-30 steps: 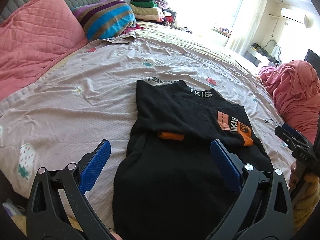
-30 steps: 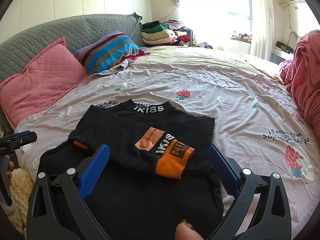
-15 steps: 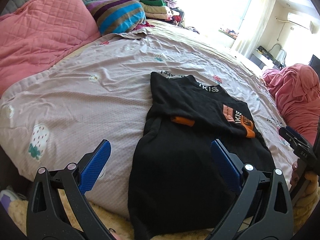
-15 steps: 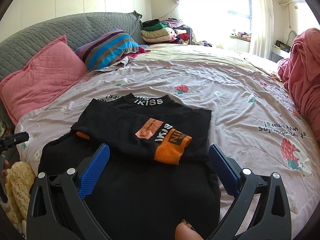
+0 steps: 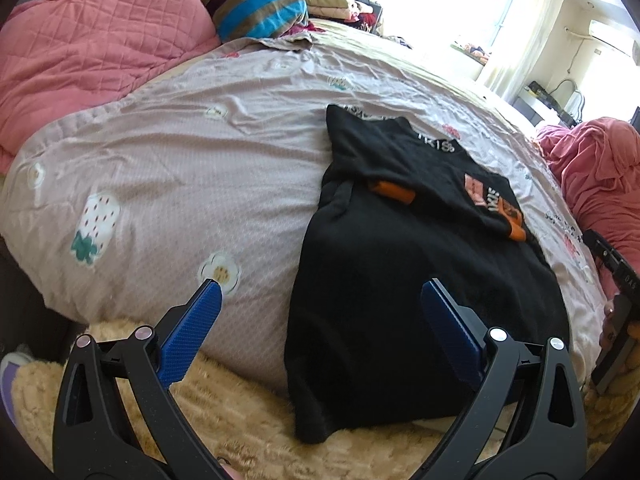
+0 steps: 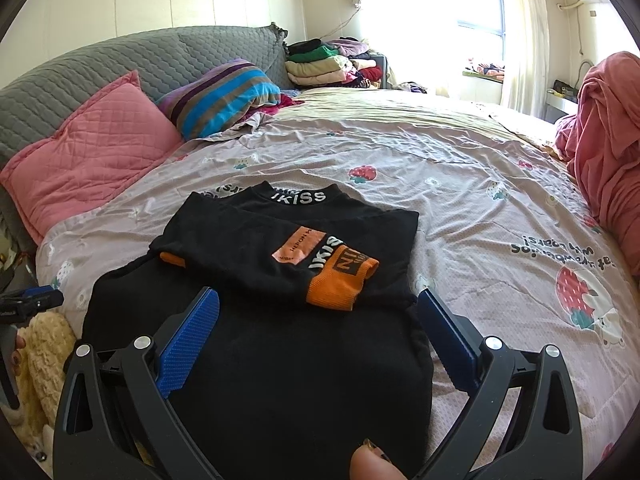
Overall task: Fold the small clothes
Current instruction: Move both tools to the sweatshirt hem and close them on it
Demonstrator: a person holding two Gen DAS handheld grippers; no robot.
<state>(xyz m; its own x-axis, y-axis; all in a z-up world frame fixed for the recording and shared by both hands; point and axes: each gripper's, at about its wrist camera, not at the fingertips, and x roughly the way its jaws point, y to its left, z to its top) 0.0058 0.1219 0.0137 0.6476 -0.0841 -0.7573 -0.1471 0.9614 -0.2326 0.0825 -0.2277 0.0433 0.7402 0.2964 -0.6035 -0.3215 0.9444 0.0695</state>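
Note:
A black top [image 5: 400, 280] [image 6: 288, 360] lies flat on the bed, collar away from me, both sleeves folded across its chest so the orange cuffs [image 6: 340, 280] show. Its hem hangs over the bed's near edge. My left gripper [image 5: 320, 292] stands open above that edge, near the hem's left corner, holding nothing. Over the garment's lower half my right gripper [image 6: 318, 300] is open too, its blue pads [image 6: 188, 340] spanning the cloth without touching it. The right gripper's body [image 5: 612, 264] appears at the left view's right edge, and the left gripper's tip [image 6: 36, 300] at the right view's left edge.
The bed has a mauve strawberry-print sheet [image 6: 480, 208]. A pink quilted pillow [image 6: 88, 160] and a striped pillow [image 6: 224, 96] lie at the head, folded clothes [image 6: 320, 64] beyond. A pink blanket heap [image 6: 608, 140] sits at right. A cream fluffy rug [image 5: 240, 420] lies below the edge.
My left gripper has drawn back and left from over the garment to beyond the bed's near edge. My right gripper has backed off slightly. The garment has not moved.

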